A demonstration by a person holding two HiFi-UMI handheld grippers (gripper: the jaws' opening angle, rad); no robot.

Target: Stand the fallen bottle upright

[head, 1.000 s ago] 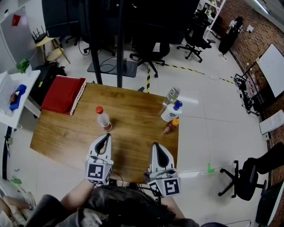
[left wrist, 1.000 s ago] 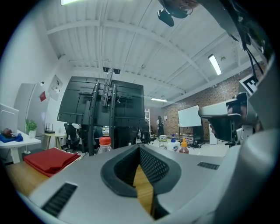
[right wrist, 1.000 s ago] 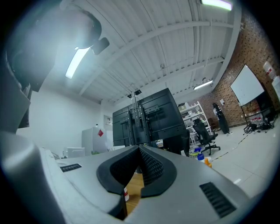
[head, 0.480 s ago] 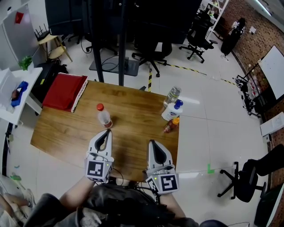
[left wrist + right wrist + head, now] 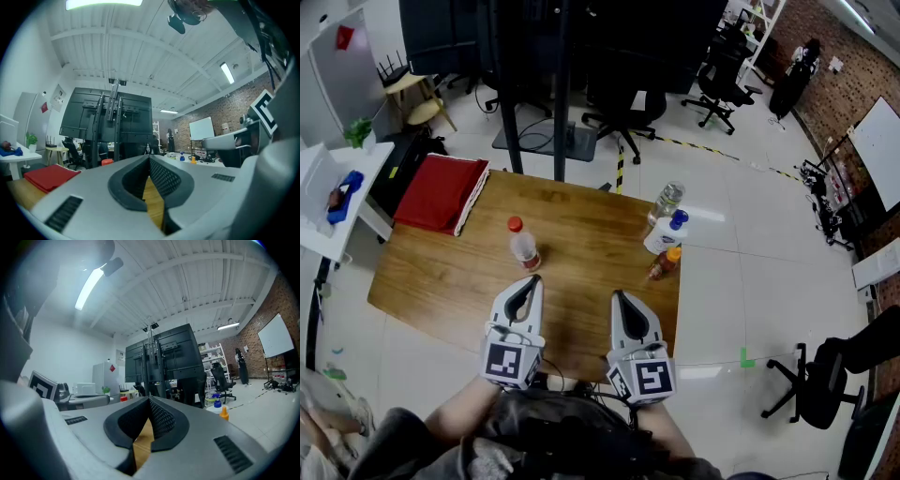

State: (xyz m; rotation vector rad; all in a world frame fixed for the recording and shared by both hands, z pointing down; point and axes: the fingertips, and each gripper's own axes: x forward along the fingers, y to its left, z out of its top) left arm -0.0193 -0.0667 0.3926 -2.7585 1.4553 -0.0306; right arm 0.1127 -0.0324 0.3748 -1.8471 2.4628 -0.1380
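A small clear bottle with a red cap (image 5: 523, 246) stands upright on the wooden table (image 5: 450, 272), left of the middle. My left gripper (image 5: 534, 278) hovers just short of it, on the near side, shut and empty. My right gripper (image 5: 616, 294) hangs beside it over the near edge, shut too, with nothing in it. In the left gripper view the jaws (image 5: 149, 159) meet tip to tip and the red cap (image 5: 107, 161) peeks over the left jaw. In the right gripper view the jaws (image 5: 149, 400) are closed as well; the red cap (image 5: 123, 399) shows far left.
Three bottles stand at the table's right edge: a clear one (image 5: 666, 200), a white one with a blue cap (image 5: 665, 234) and a small orange-capped one (image 5: 664, 264). A red folder (image 5: 441, 192) lies on the far left corner. Office chairs and a black stand are on the floor beyond.
My left gripper has lifted a little above the table. My right gripper has turned slightly to the left. The red-capped bottle has stayed upright in its place.
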